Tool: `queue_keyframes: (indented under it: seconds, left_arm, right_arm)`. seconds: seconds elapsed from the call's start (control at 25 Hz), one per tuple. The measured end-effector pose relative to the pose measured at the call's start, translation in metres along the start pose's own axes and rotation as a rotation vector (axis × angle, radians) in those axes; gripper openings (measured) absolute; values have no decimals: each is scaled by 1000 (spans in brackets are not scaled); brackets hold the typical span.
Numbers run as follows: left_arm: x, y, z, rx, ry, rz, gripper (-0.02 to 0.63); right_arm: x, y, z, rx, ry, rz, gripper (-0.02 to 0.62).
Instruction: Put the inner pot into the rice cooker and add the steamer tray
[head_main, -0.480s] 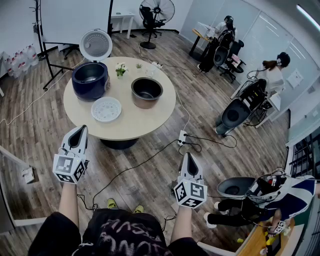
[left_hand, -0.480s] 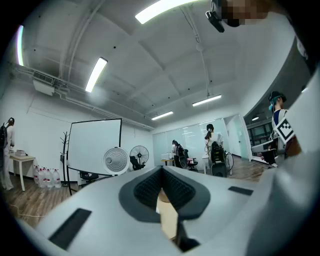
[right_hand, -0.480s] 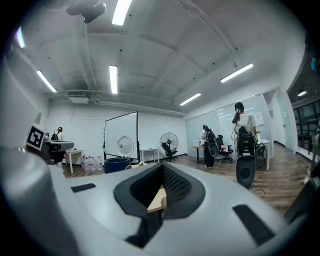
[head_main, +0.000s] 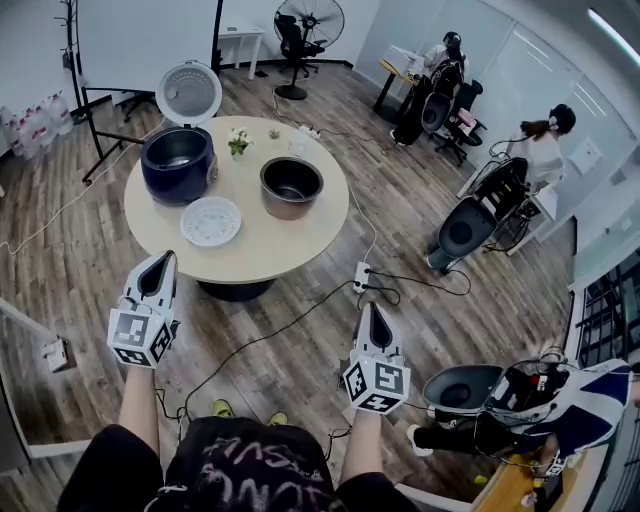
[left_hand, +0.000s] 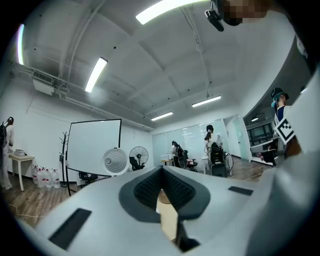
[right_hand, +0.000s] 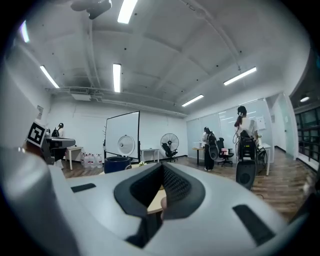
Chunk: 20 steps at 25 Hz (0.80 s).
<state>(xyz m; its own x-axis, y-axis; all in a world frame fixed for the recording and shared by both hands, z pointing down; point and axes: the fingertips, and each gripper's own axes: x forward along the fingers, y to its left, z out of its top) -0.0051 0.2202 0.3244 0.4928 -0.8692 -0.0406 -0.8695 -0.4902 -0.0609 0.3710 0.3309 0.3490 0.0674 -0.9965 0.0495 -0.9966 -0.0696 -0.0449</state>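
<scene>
Staying put: left gripper (head_main: 160, 257), right gripper (head_main: 372, 307), both closed, short of table (head_main: 250, 266).

The left gripper (head_main: 160, 257) and right gripper (head_main: 373, 309) are pale grey wedges, with dark ribbed pads (left_hand: 146, 191) lining the jaws and a black-and-white marker cube (head_main: 140, 337) behind them. The person wears a black shirt (head_main: 240, 470) with pale lettering.

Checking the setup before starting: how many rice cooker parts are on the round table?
3: the rice cooker far left, lid open; the inner pot to its right; the steamer tray in front of them. None looks hidden.
</scene>
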Motion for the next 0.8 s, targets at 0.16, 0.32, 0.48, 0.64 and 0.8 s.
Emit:
queue_keyframes:
  seconds: [0.16, 0.32, 0.48, 0.64, 0.8]
  left_arm:
    - [2, 2, 0, 1, 2, 3, 8]
    - [7, 4, 3, 13, 0, -4, 8]
    - [7, 2, 4, 20, 0, -12, 21]
    - [4, -3, 4, 12, 0, -37, 90]
    - [8, -1, 2, -4, 0, -59, 156]
  right_arm:
    - [4, 2, 1, 32, -11, 6, 5]
    - [10, 7, 1, 35, -11, 18, 5]
    - [8, 12, -1, 30, -11, 29, 26]
    - [3, 14, 0, 35, -15, 41, 104]
    - [8, 21, -1, 36, -9, 61, 201]
